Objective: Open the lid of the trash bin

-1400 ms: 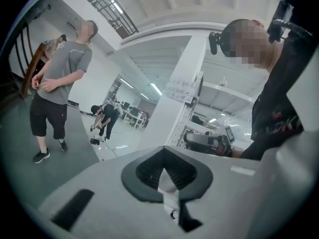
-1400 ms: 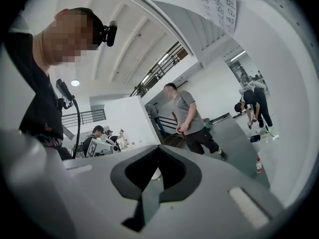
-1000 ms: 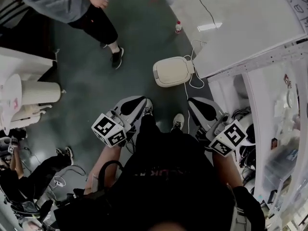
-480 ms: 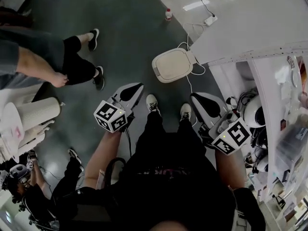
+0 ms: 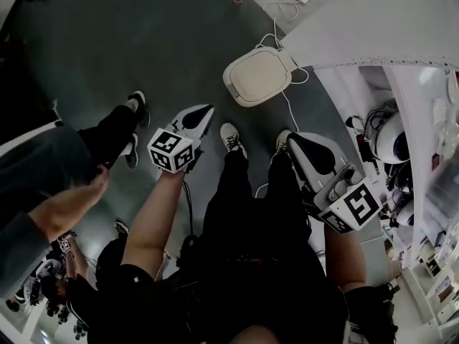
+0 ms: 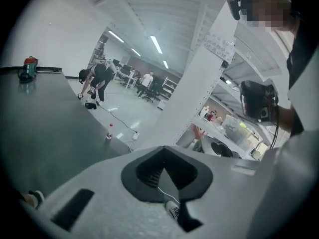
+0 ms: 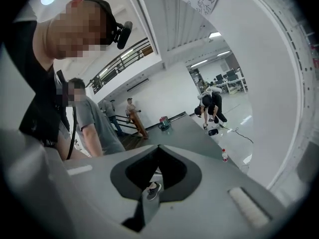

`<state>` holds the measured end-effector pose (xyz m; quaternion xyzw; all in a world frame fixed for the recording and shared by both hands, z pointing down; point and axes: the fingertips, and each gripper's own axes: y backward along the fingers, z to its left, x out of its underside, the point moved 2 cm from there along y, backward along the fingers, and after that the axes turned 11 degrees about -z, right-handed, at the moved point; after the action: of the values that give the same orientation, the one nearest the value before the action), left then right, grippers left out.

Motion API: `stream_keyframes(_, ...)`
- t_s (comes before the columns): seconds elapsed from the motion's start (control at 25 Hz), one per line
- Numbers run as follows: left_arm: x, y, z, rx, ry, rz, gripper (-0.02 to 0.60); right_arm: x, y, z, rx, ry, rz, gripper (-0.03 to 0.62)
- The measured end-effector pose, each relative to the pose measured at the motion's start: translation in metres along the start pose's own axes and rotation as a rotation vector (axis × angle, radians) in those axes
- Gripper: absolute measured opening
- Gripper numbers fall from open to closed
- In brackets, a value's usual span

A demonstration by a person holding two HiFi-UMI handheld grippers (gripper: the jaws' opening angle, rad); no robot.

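The left gripper (image 5: 201, 115) reaches farther out now, with the right gripper (image 5: 307, 149) beside it. Both sets of jaws are squeezed together, empty. The trash bin (image 5: 235, 90) lid (image 5: 259, 74) is down, untouched.

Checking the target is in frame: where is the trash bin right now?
Head view, upper middle: the bin stands on the floor, lid down, just ahead of the person's shoes, beside a white cable.

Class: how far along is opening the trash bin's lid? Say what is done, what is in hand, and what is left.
Done: nothing; the trash bin lid sits closed. In hand: the left tool and right tool, both shut and empty, hang short of it. Left: reach the lid and lift it.
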<state>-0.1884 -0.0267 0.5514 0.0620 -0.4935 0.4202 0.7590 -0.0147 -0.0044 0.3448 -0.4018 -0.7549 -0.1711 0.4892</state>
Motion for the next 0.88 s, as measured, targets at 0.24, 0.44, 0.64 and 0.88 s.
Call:
stream_keyframes(0.24,0.057,-0.035,0.051,-0.049,0.091,0.058,0.003,0.03,-0.009,-0.019,0.032,-0.07,0.01,0.009)
stream_keyframes(0.44,0.107,-0.061,0.083,-0.107,0.166,0.098,0.025,0.055,-0.007,-0.043,0.045,-0.084,0.034,0.009)
stream_keyframes(0.64,0.156,-0.091,0.114,-0.142,0.226,0.138,0.069,0.086,-0.003,-0.067,0.044,-0.104,0.089,0.008)
stream_keyframes(0.88,0.21,-0.124,0.138,-0.184,0.292,0.183,0.104,0.121,0.006,-0.096,0.057,-0.127,0.154,0.008)
